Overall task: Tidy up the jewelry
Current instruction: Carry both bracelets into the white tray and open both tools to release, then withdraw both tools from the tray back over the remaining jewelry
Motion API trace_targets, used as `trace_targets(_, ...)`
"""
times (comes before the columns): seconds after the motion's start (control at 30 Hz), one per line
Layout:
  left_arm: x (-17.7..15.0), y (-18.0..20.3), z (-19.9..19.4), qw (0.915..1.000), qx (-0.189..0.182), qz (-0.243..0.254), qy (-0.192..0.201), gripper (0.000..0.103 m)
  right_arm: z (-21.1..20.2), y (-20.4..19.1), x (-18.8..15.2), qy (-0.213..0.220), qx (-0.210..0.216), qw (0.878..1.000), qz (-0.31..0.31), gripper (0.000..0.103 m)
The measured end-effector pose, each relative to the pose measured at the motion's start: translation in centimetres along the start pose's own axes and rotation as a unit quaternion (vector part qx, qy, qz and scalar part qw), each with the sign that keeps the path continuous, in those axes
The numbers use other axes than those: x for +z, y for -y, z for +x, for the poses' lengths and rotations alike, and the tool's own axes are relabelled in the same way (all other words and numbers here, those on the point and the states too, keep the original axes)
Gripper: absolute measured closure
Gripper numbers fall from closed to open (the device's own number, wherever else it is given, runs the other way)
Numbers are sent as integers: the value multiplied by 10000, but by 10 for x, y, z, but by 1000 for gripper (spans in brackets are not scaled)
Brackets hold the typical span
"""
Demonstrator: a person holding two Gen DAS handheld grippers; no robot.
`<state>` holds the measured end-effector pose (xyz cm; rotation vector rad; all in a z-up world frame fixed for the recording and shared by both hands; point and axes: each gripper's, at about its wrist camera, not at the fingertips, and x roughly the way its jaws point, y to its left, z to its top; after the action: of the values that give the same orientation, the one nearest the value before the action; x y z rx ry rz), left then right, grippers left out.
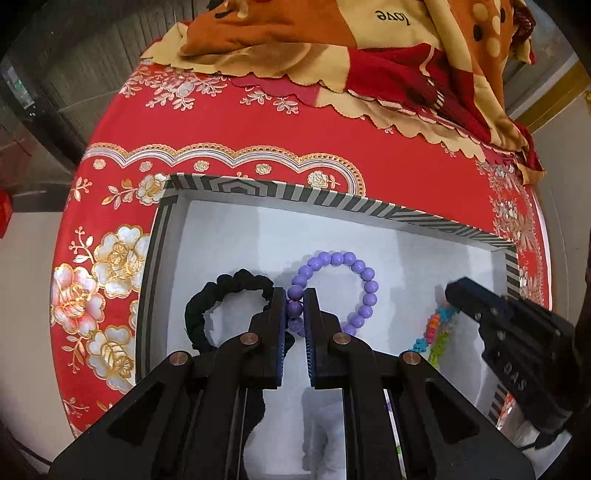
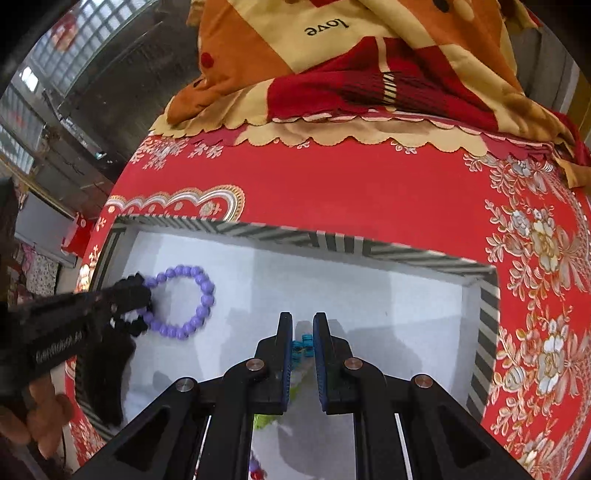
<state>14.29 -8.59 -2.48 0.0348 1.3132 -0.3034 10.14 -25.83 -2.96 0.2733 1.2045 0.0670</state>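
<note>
A shallow box with a striped rim [image 1: 332, 197] [image 2: 332, 242] and a white floor lies on the red cloth. My left gripper [image 1: 295, 291] [image 2: 142, 295] points down into it, shut on a purple bead bracelet [image 1: 364, 280] [image 2: 201, 295] whose loop spreads right over the white floor. A black fabric scrunchie [image 1: 221, 291] lies just left of those fingers, partly hidden by them. My right gripper [image 2: 303, 317] [image 1: 452, 291] is at the box's right side, shut on a colourful braided bracelet [image 2: 303, 347] [image 1: 436, 332] with teal knots between its pads.
A red floral cloth [image 1: 258, 122] [image 2: 369, 184] covers the round surface. A folded orange, beige and red blanket [image 1: 332, 33] [image 2: 351, 55] lies along the far edge. A person's hand [image 2: 37, 417] holds the left gripper's handle.
</note>
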Motion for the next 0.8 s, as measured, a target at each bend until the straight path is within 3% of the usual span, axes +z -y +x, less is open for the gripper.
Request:
trace_targets(0.17, -2, 2, -2, 10000, 53, 6, 37, 95, -1, -1, 1, -131, 71, 9999, -40, 89)
trace_targets(0.27, -4, 4, -5, 10000, 87, 37, 22, 88, -10, 0, -2, -85, 150, 9999, 14, 73)
trace_targets(0.33, -7, 5, -8, 9999, 89, 52, 40, 68, -21, 1, -5, 16, 218, 9998, 20, 71)
trace_targets(0.4, -11, 6, -12, 9999, 114, 51, 96, 58, -31, 0, -7, 81, 195, 9998, -26, 69)
trace_targets(0.8, -50, 10, -62, 9982, 308, 93, 500, 57, -109, -19, -46, 405, 218, 9986, -276, 64)
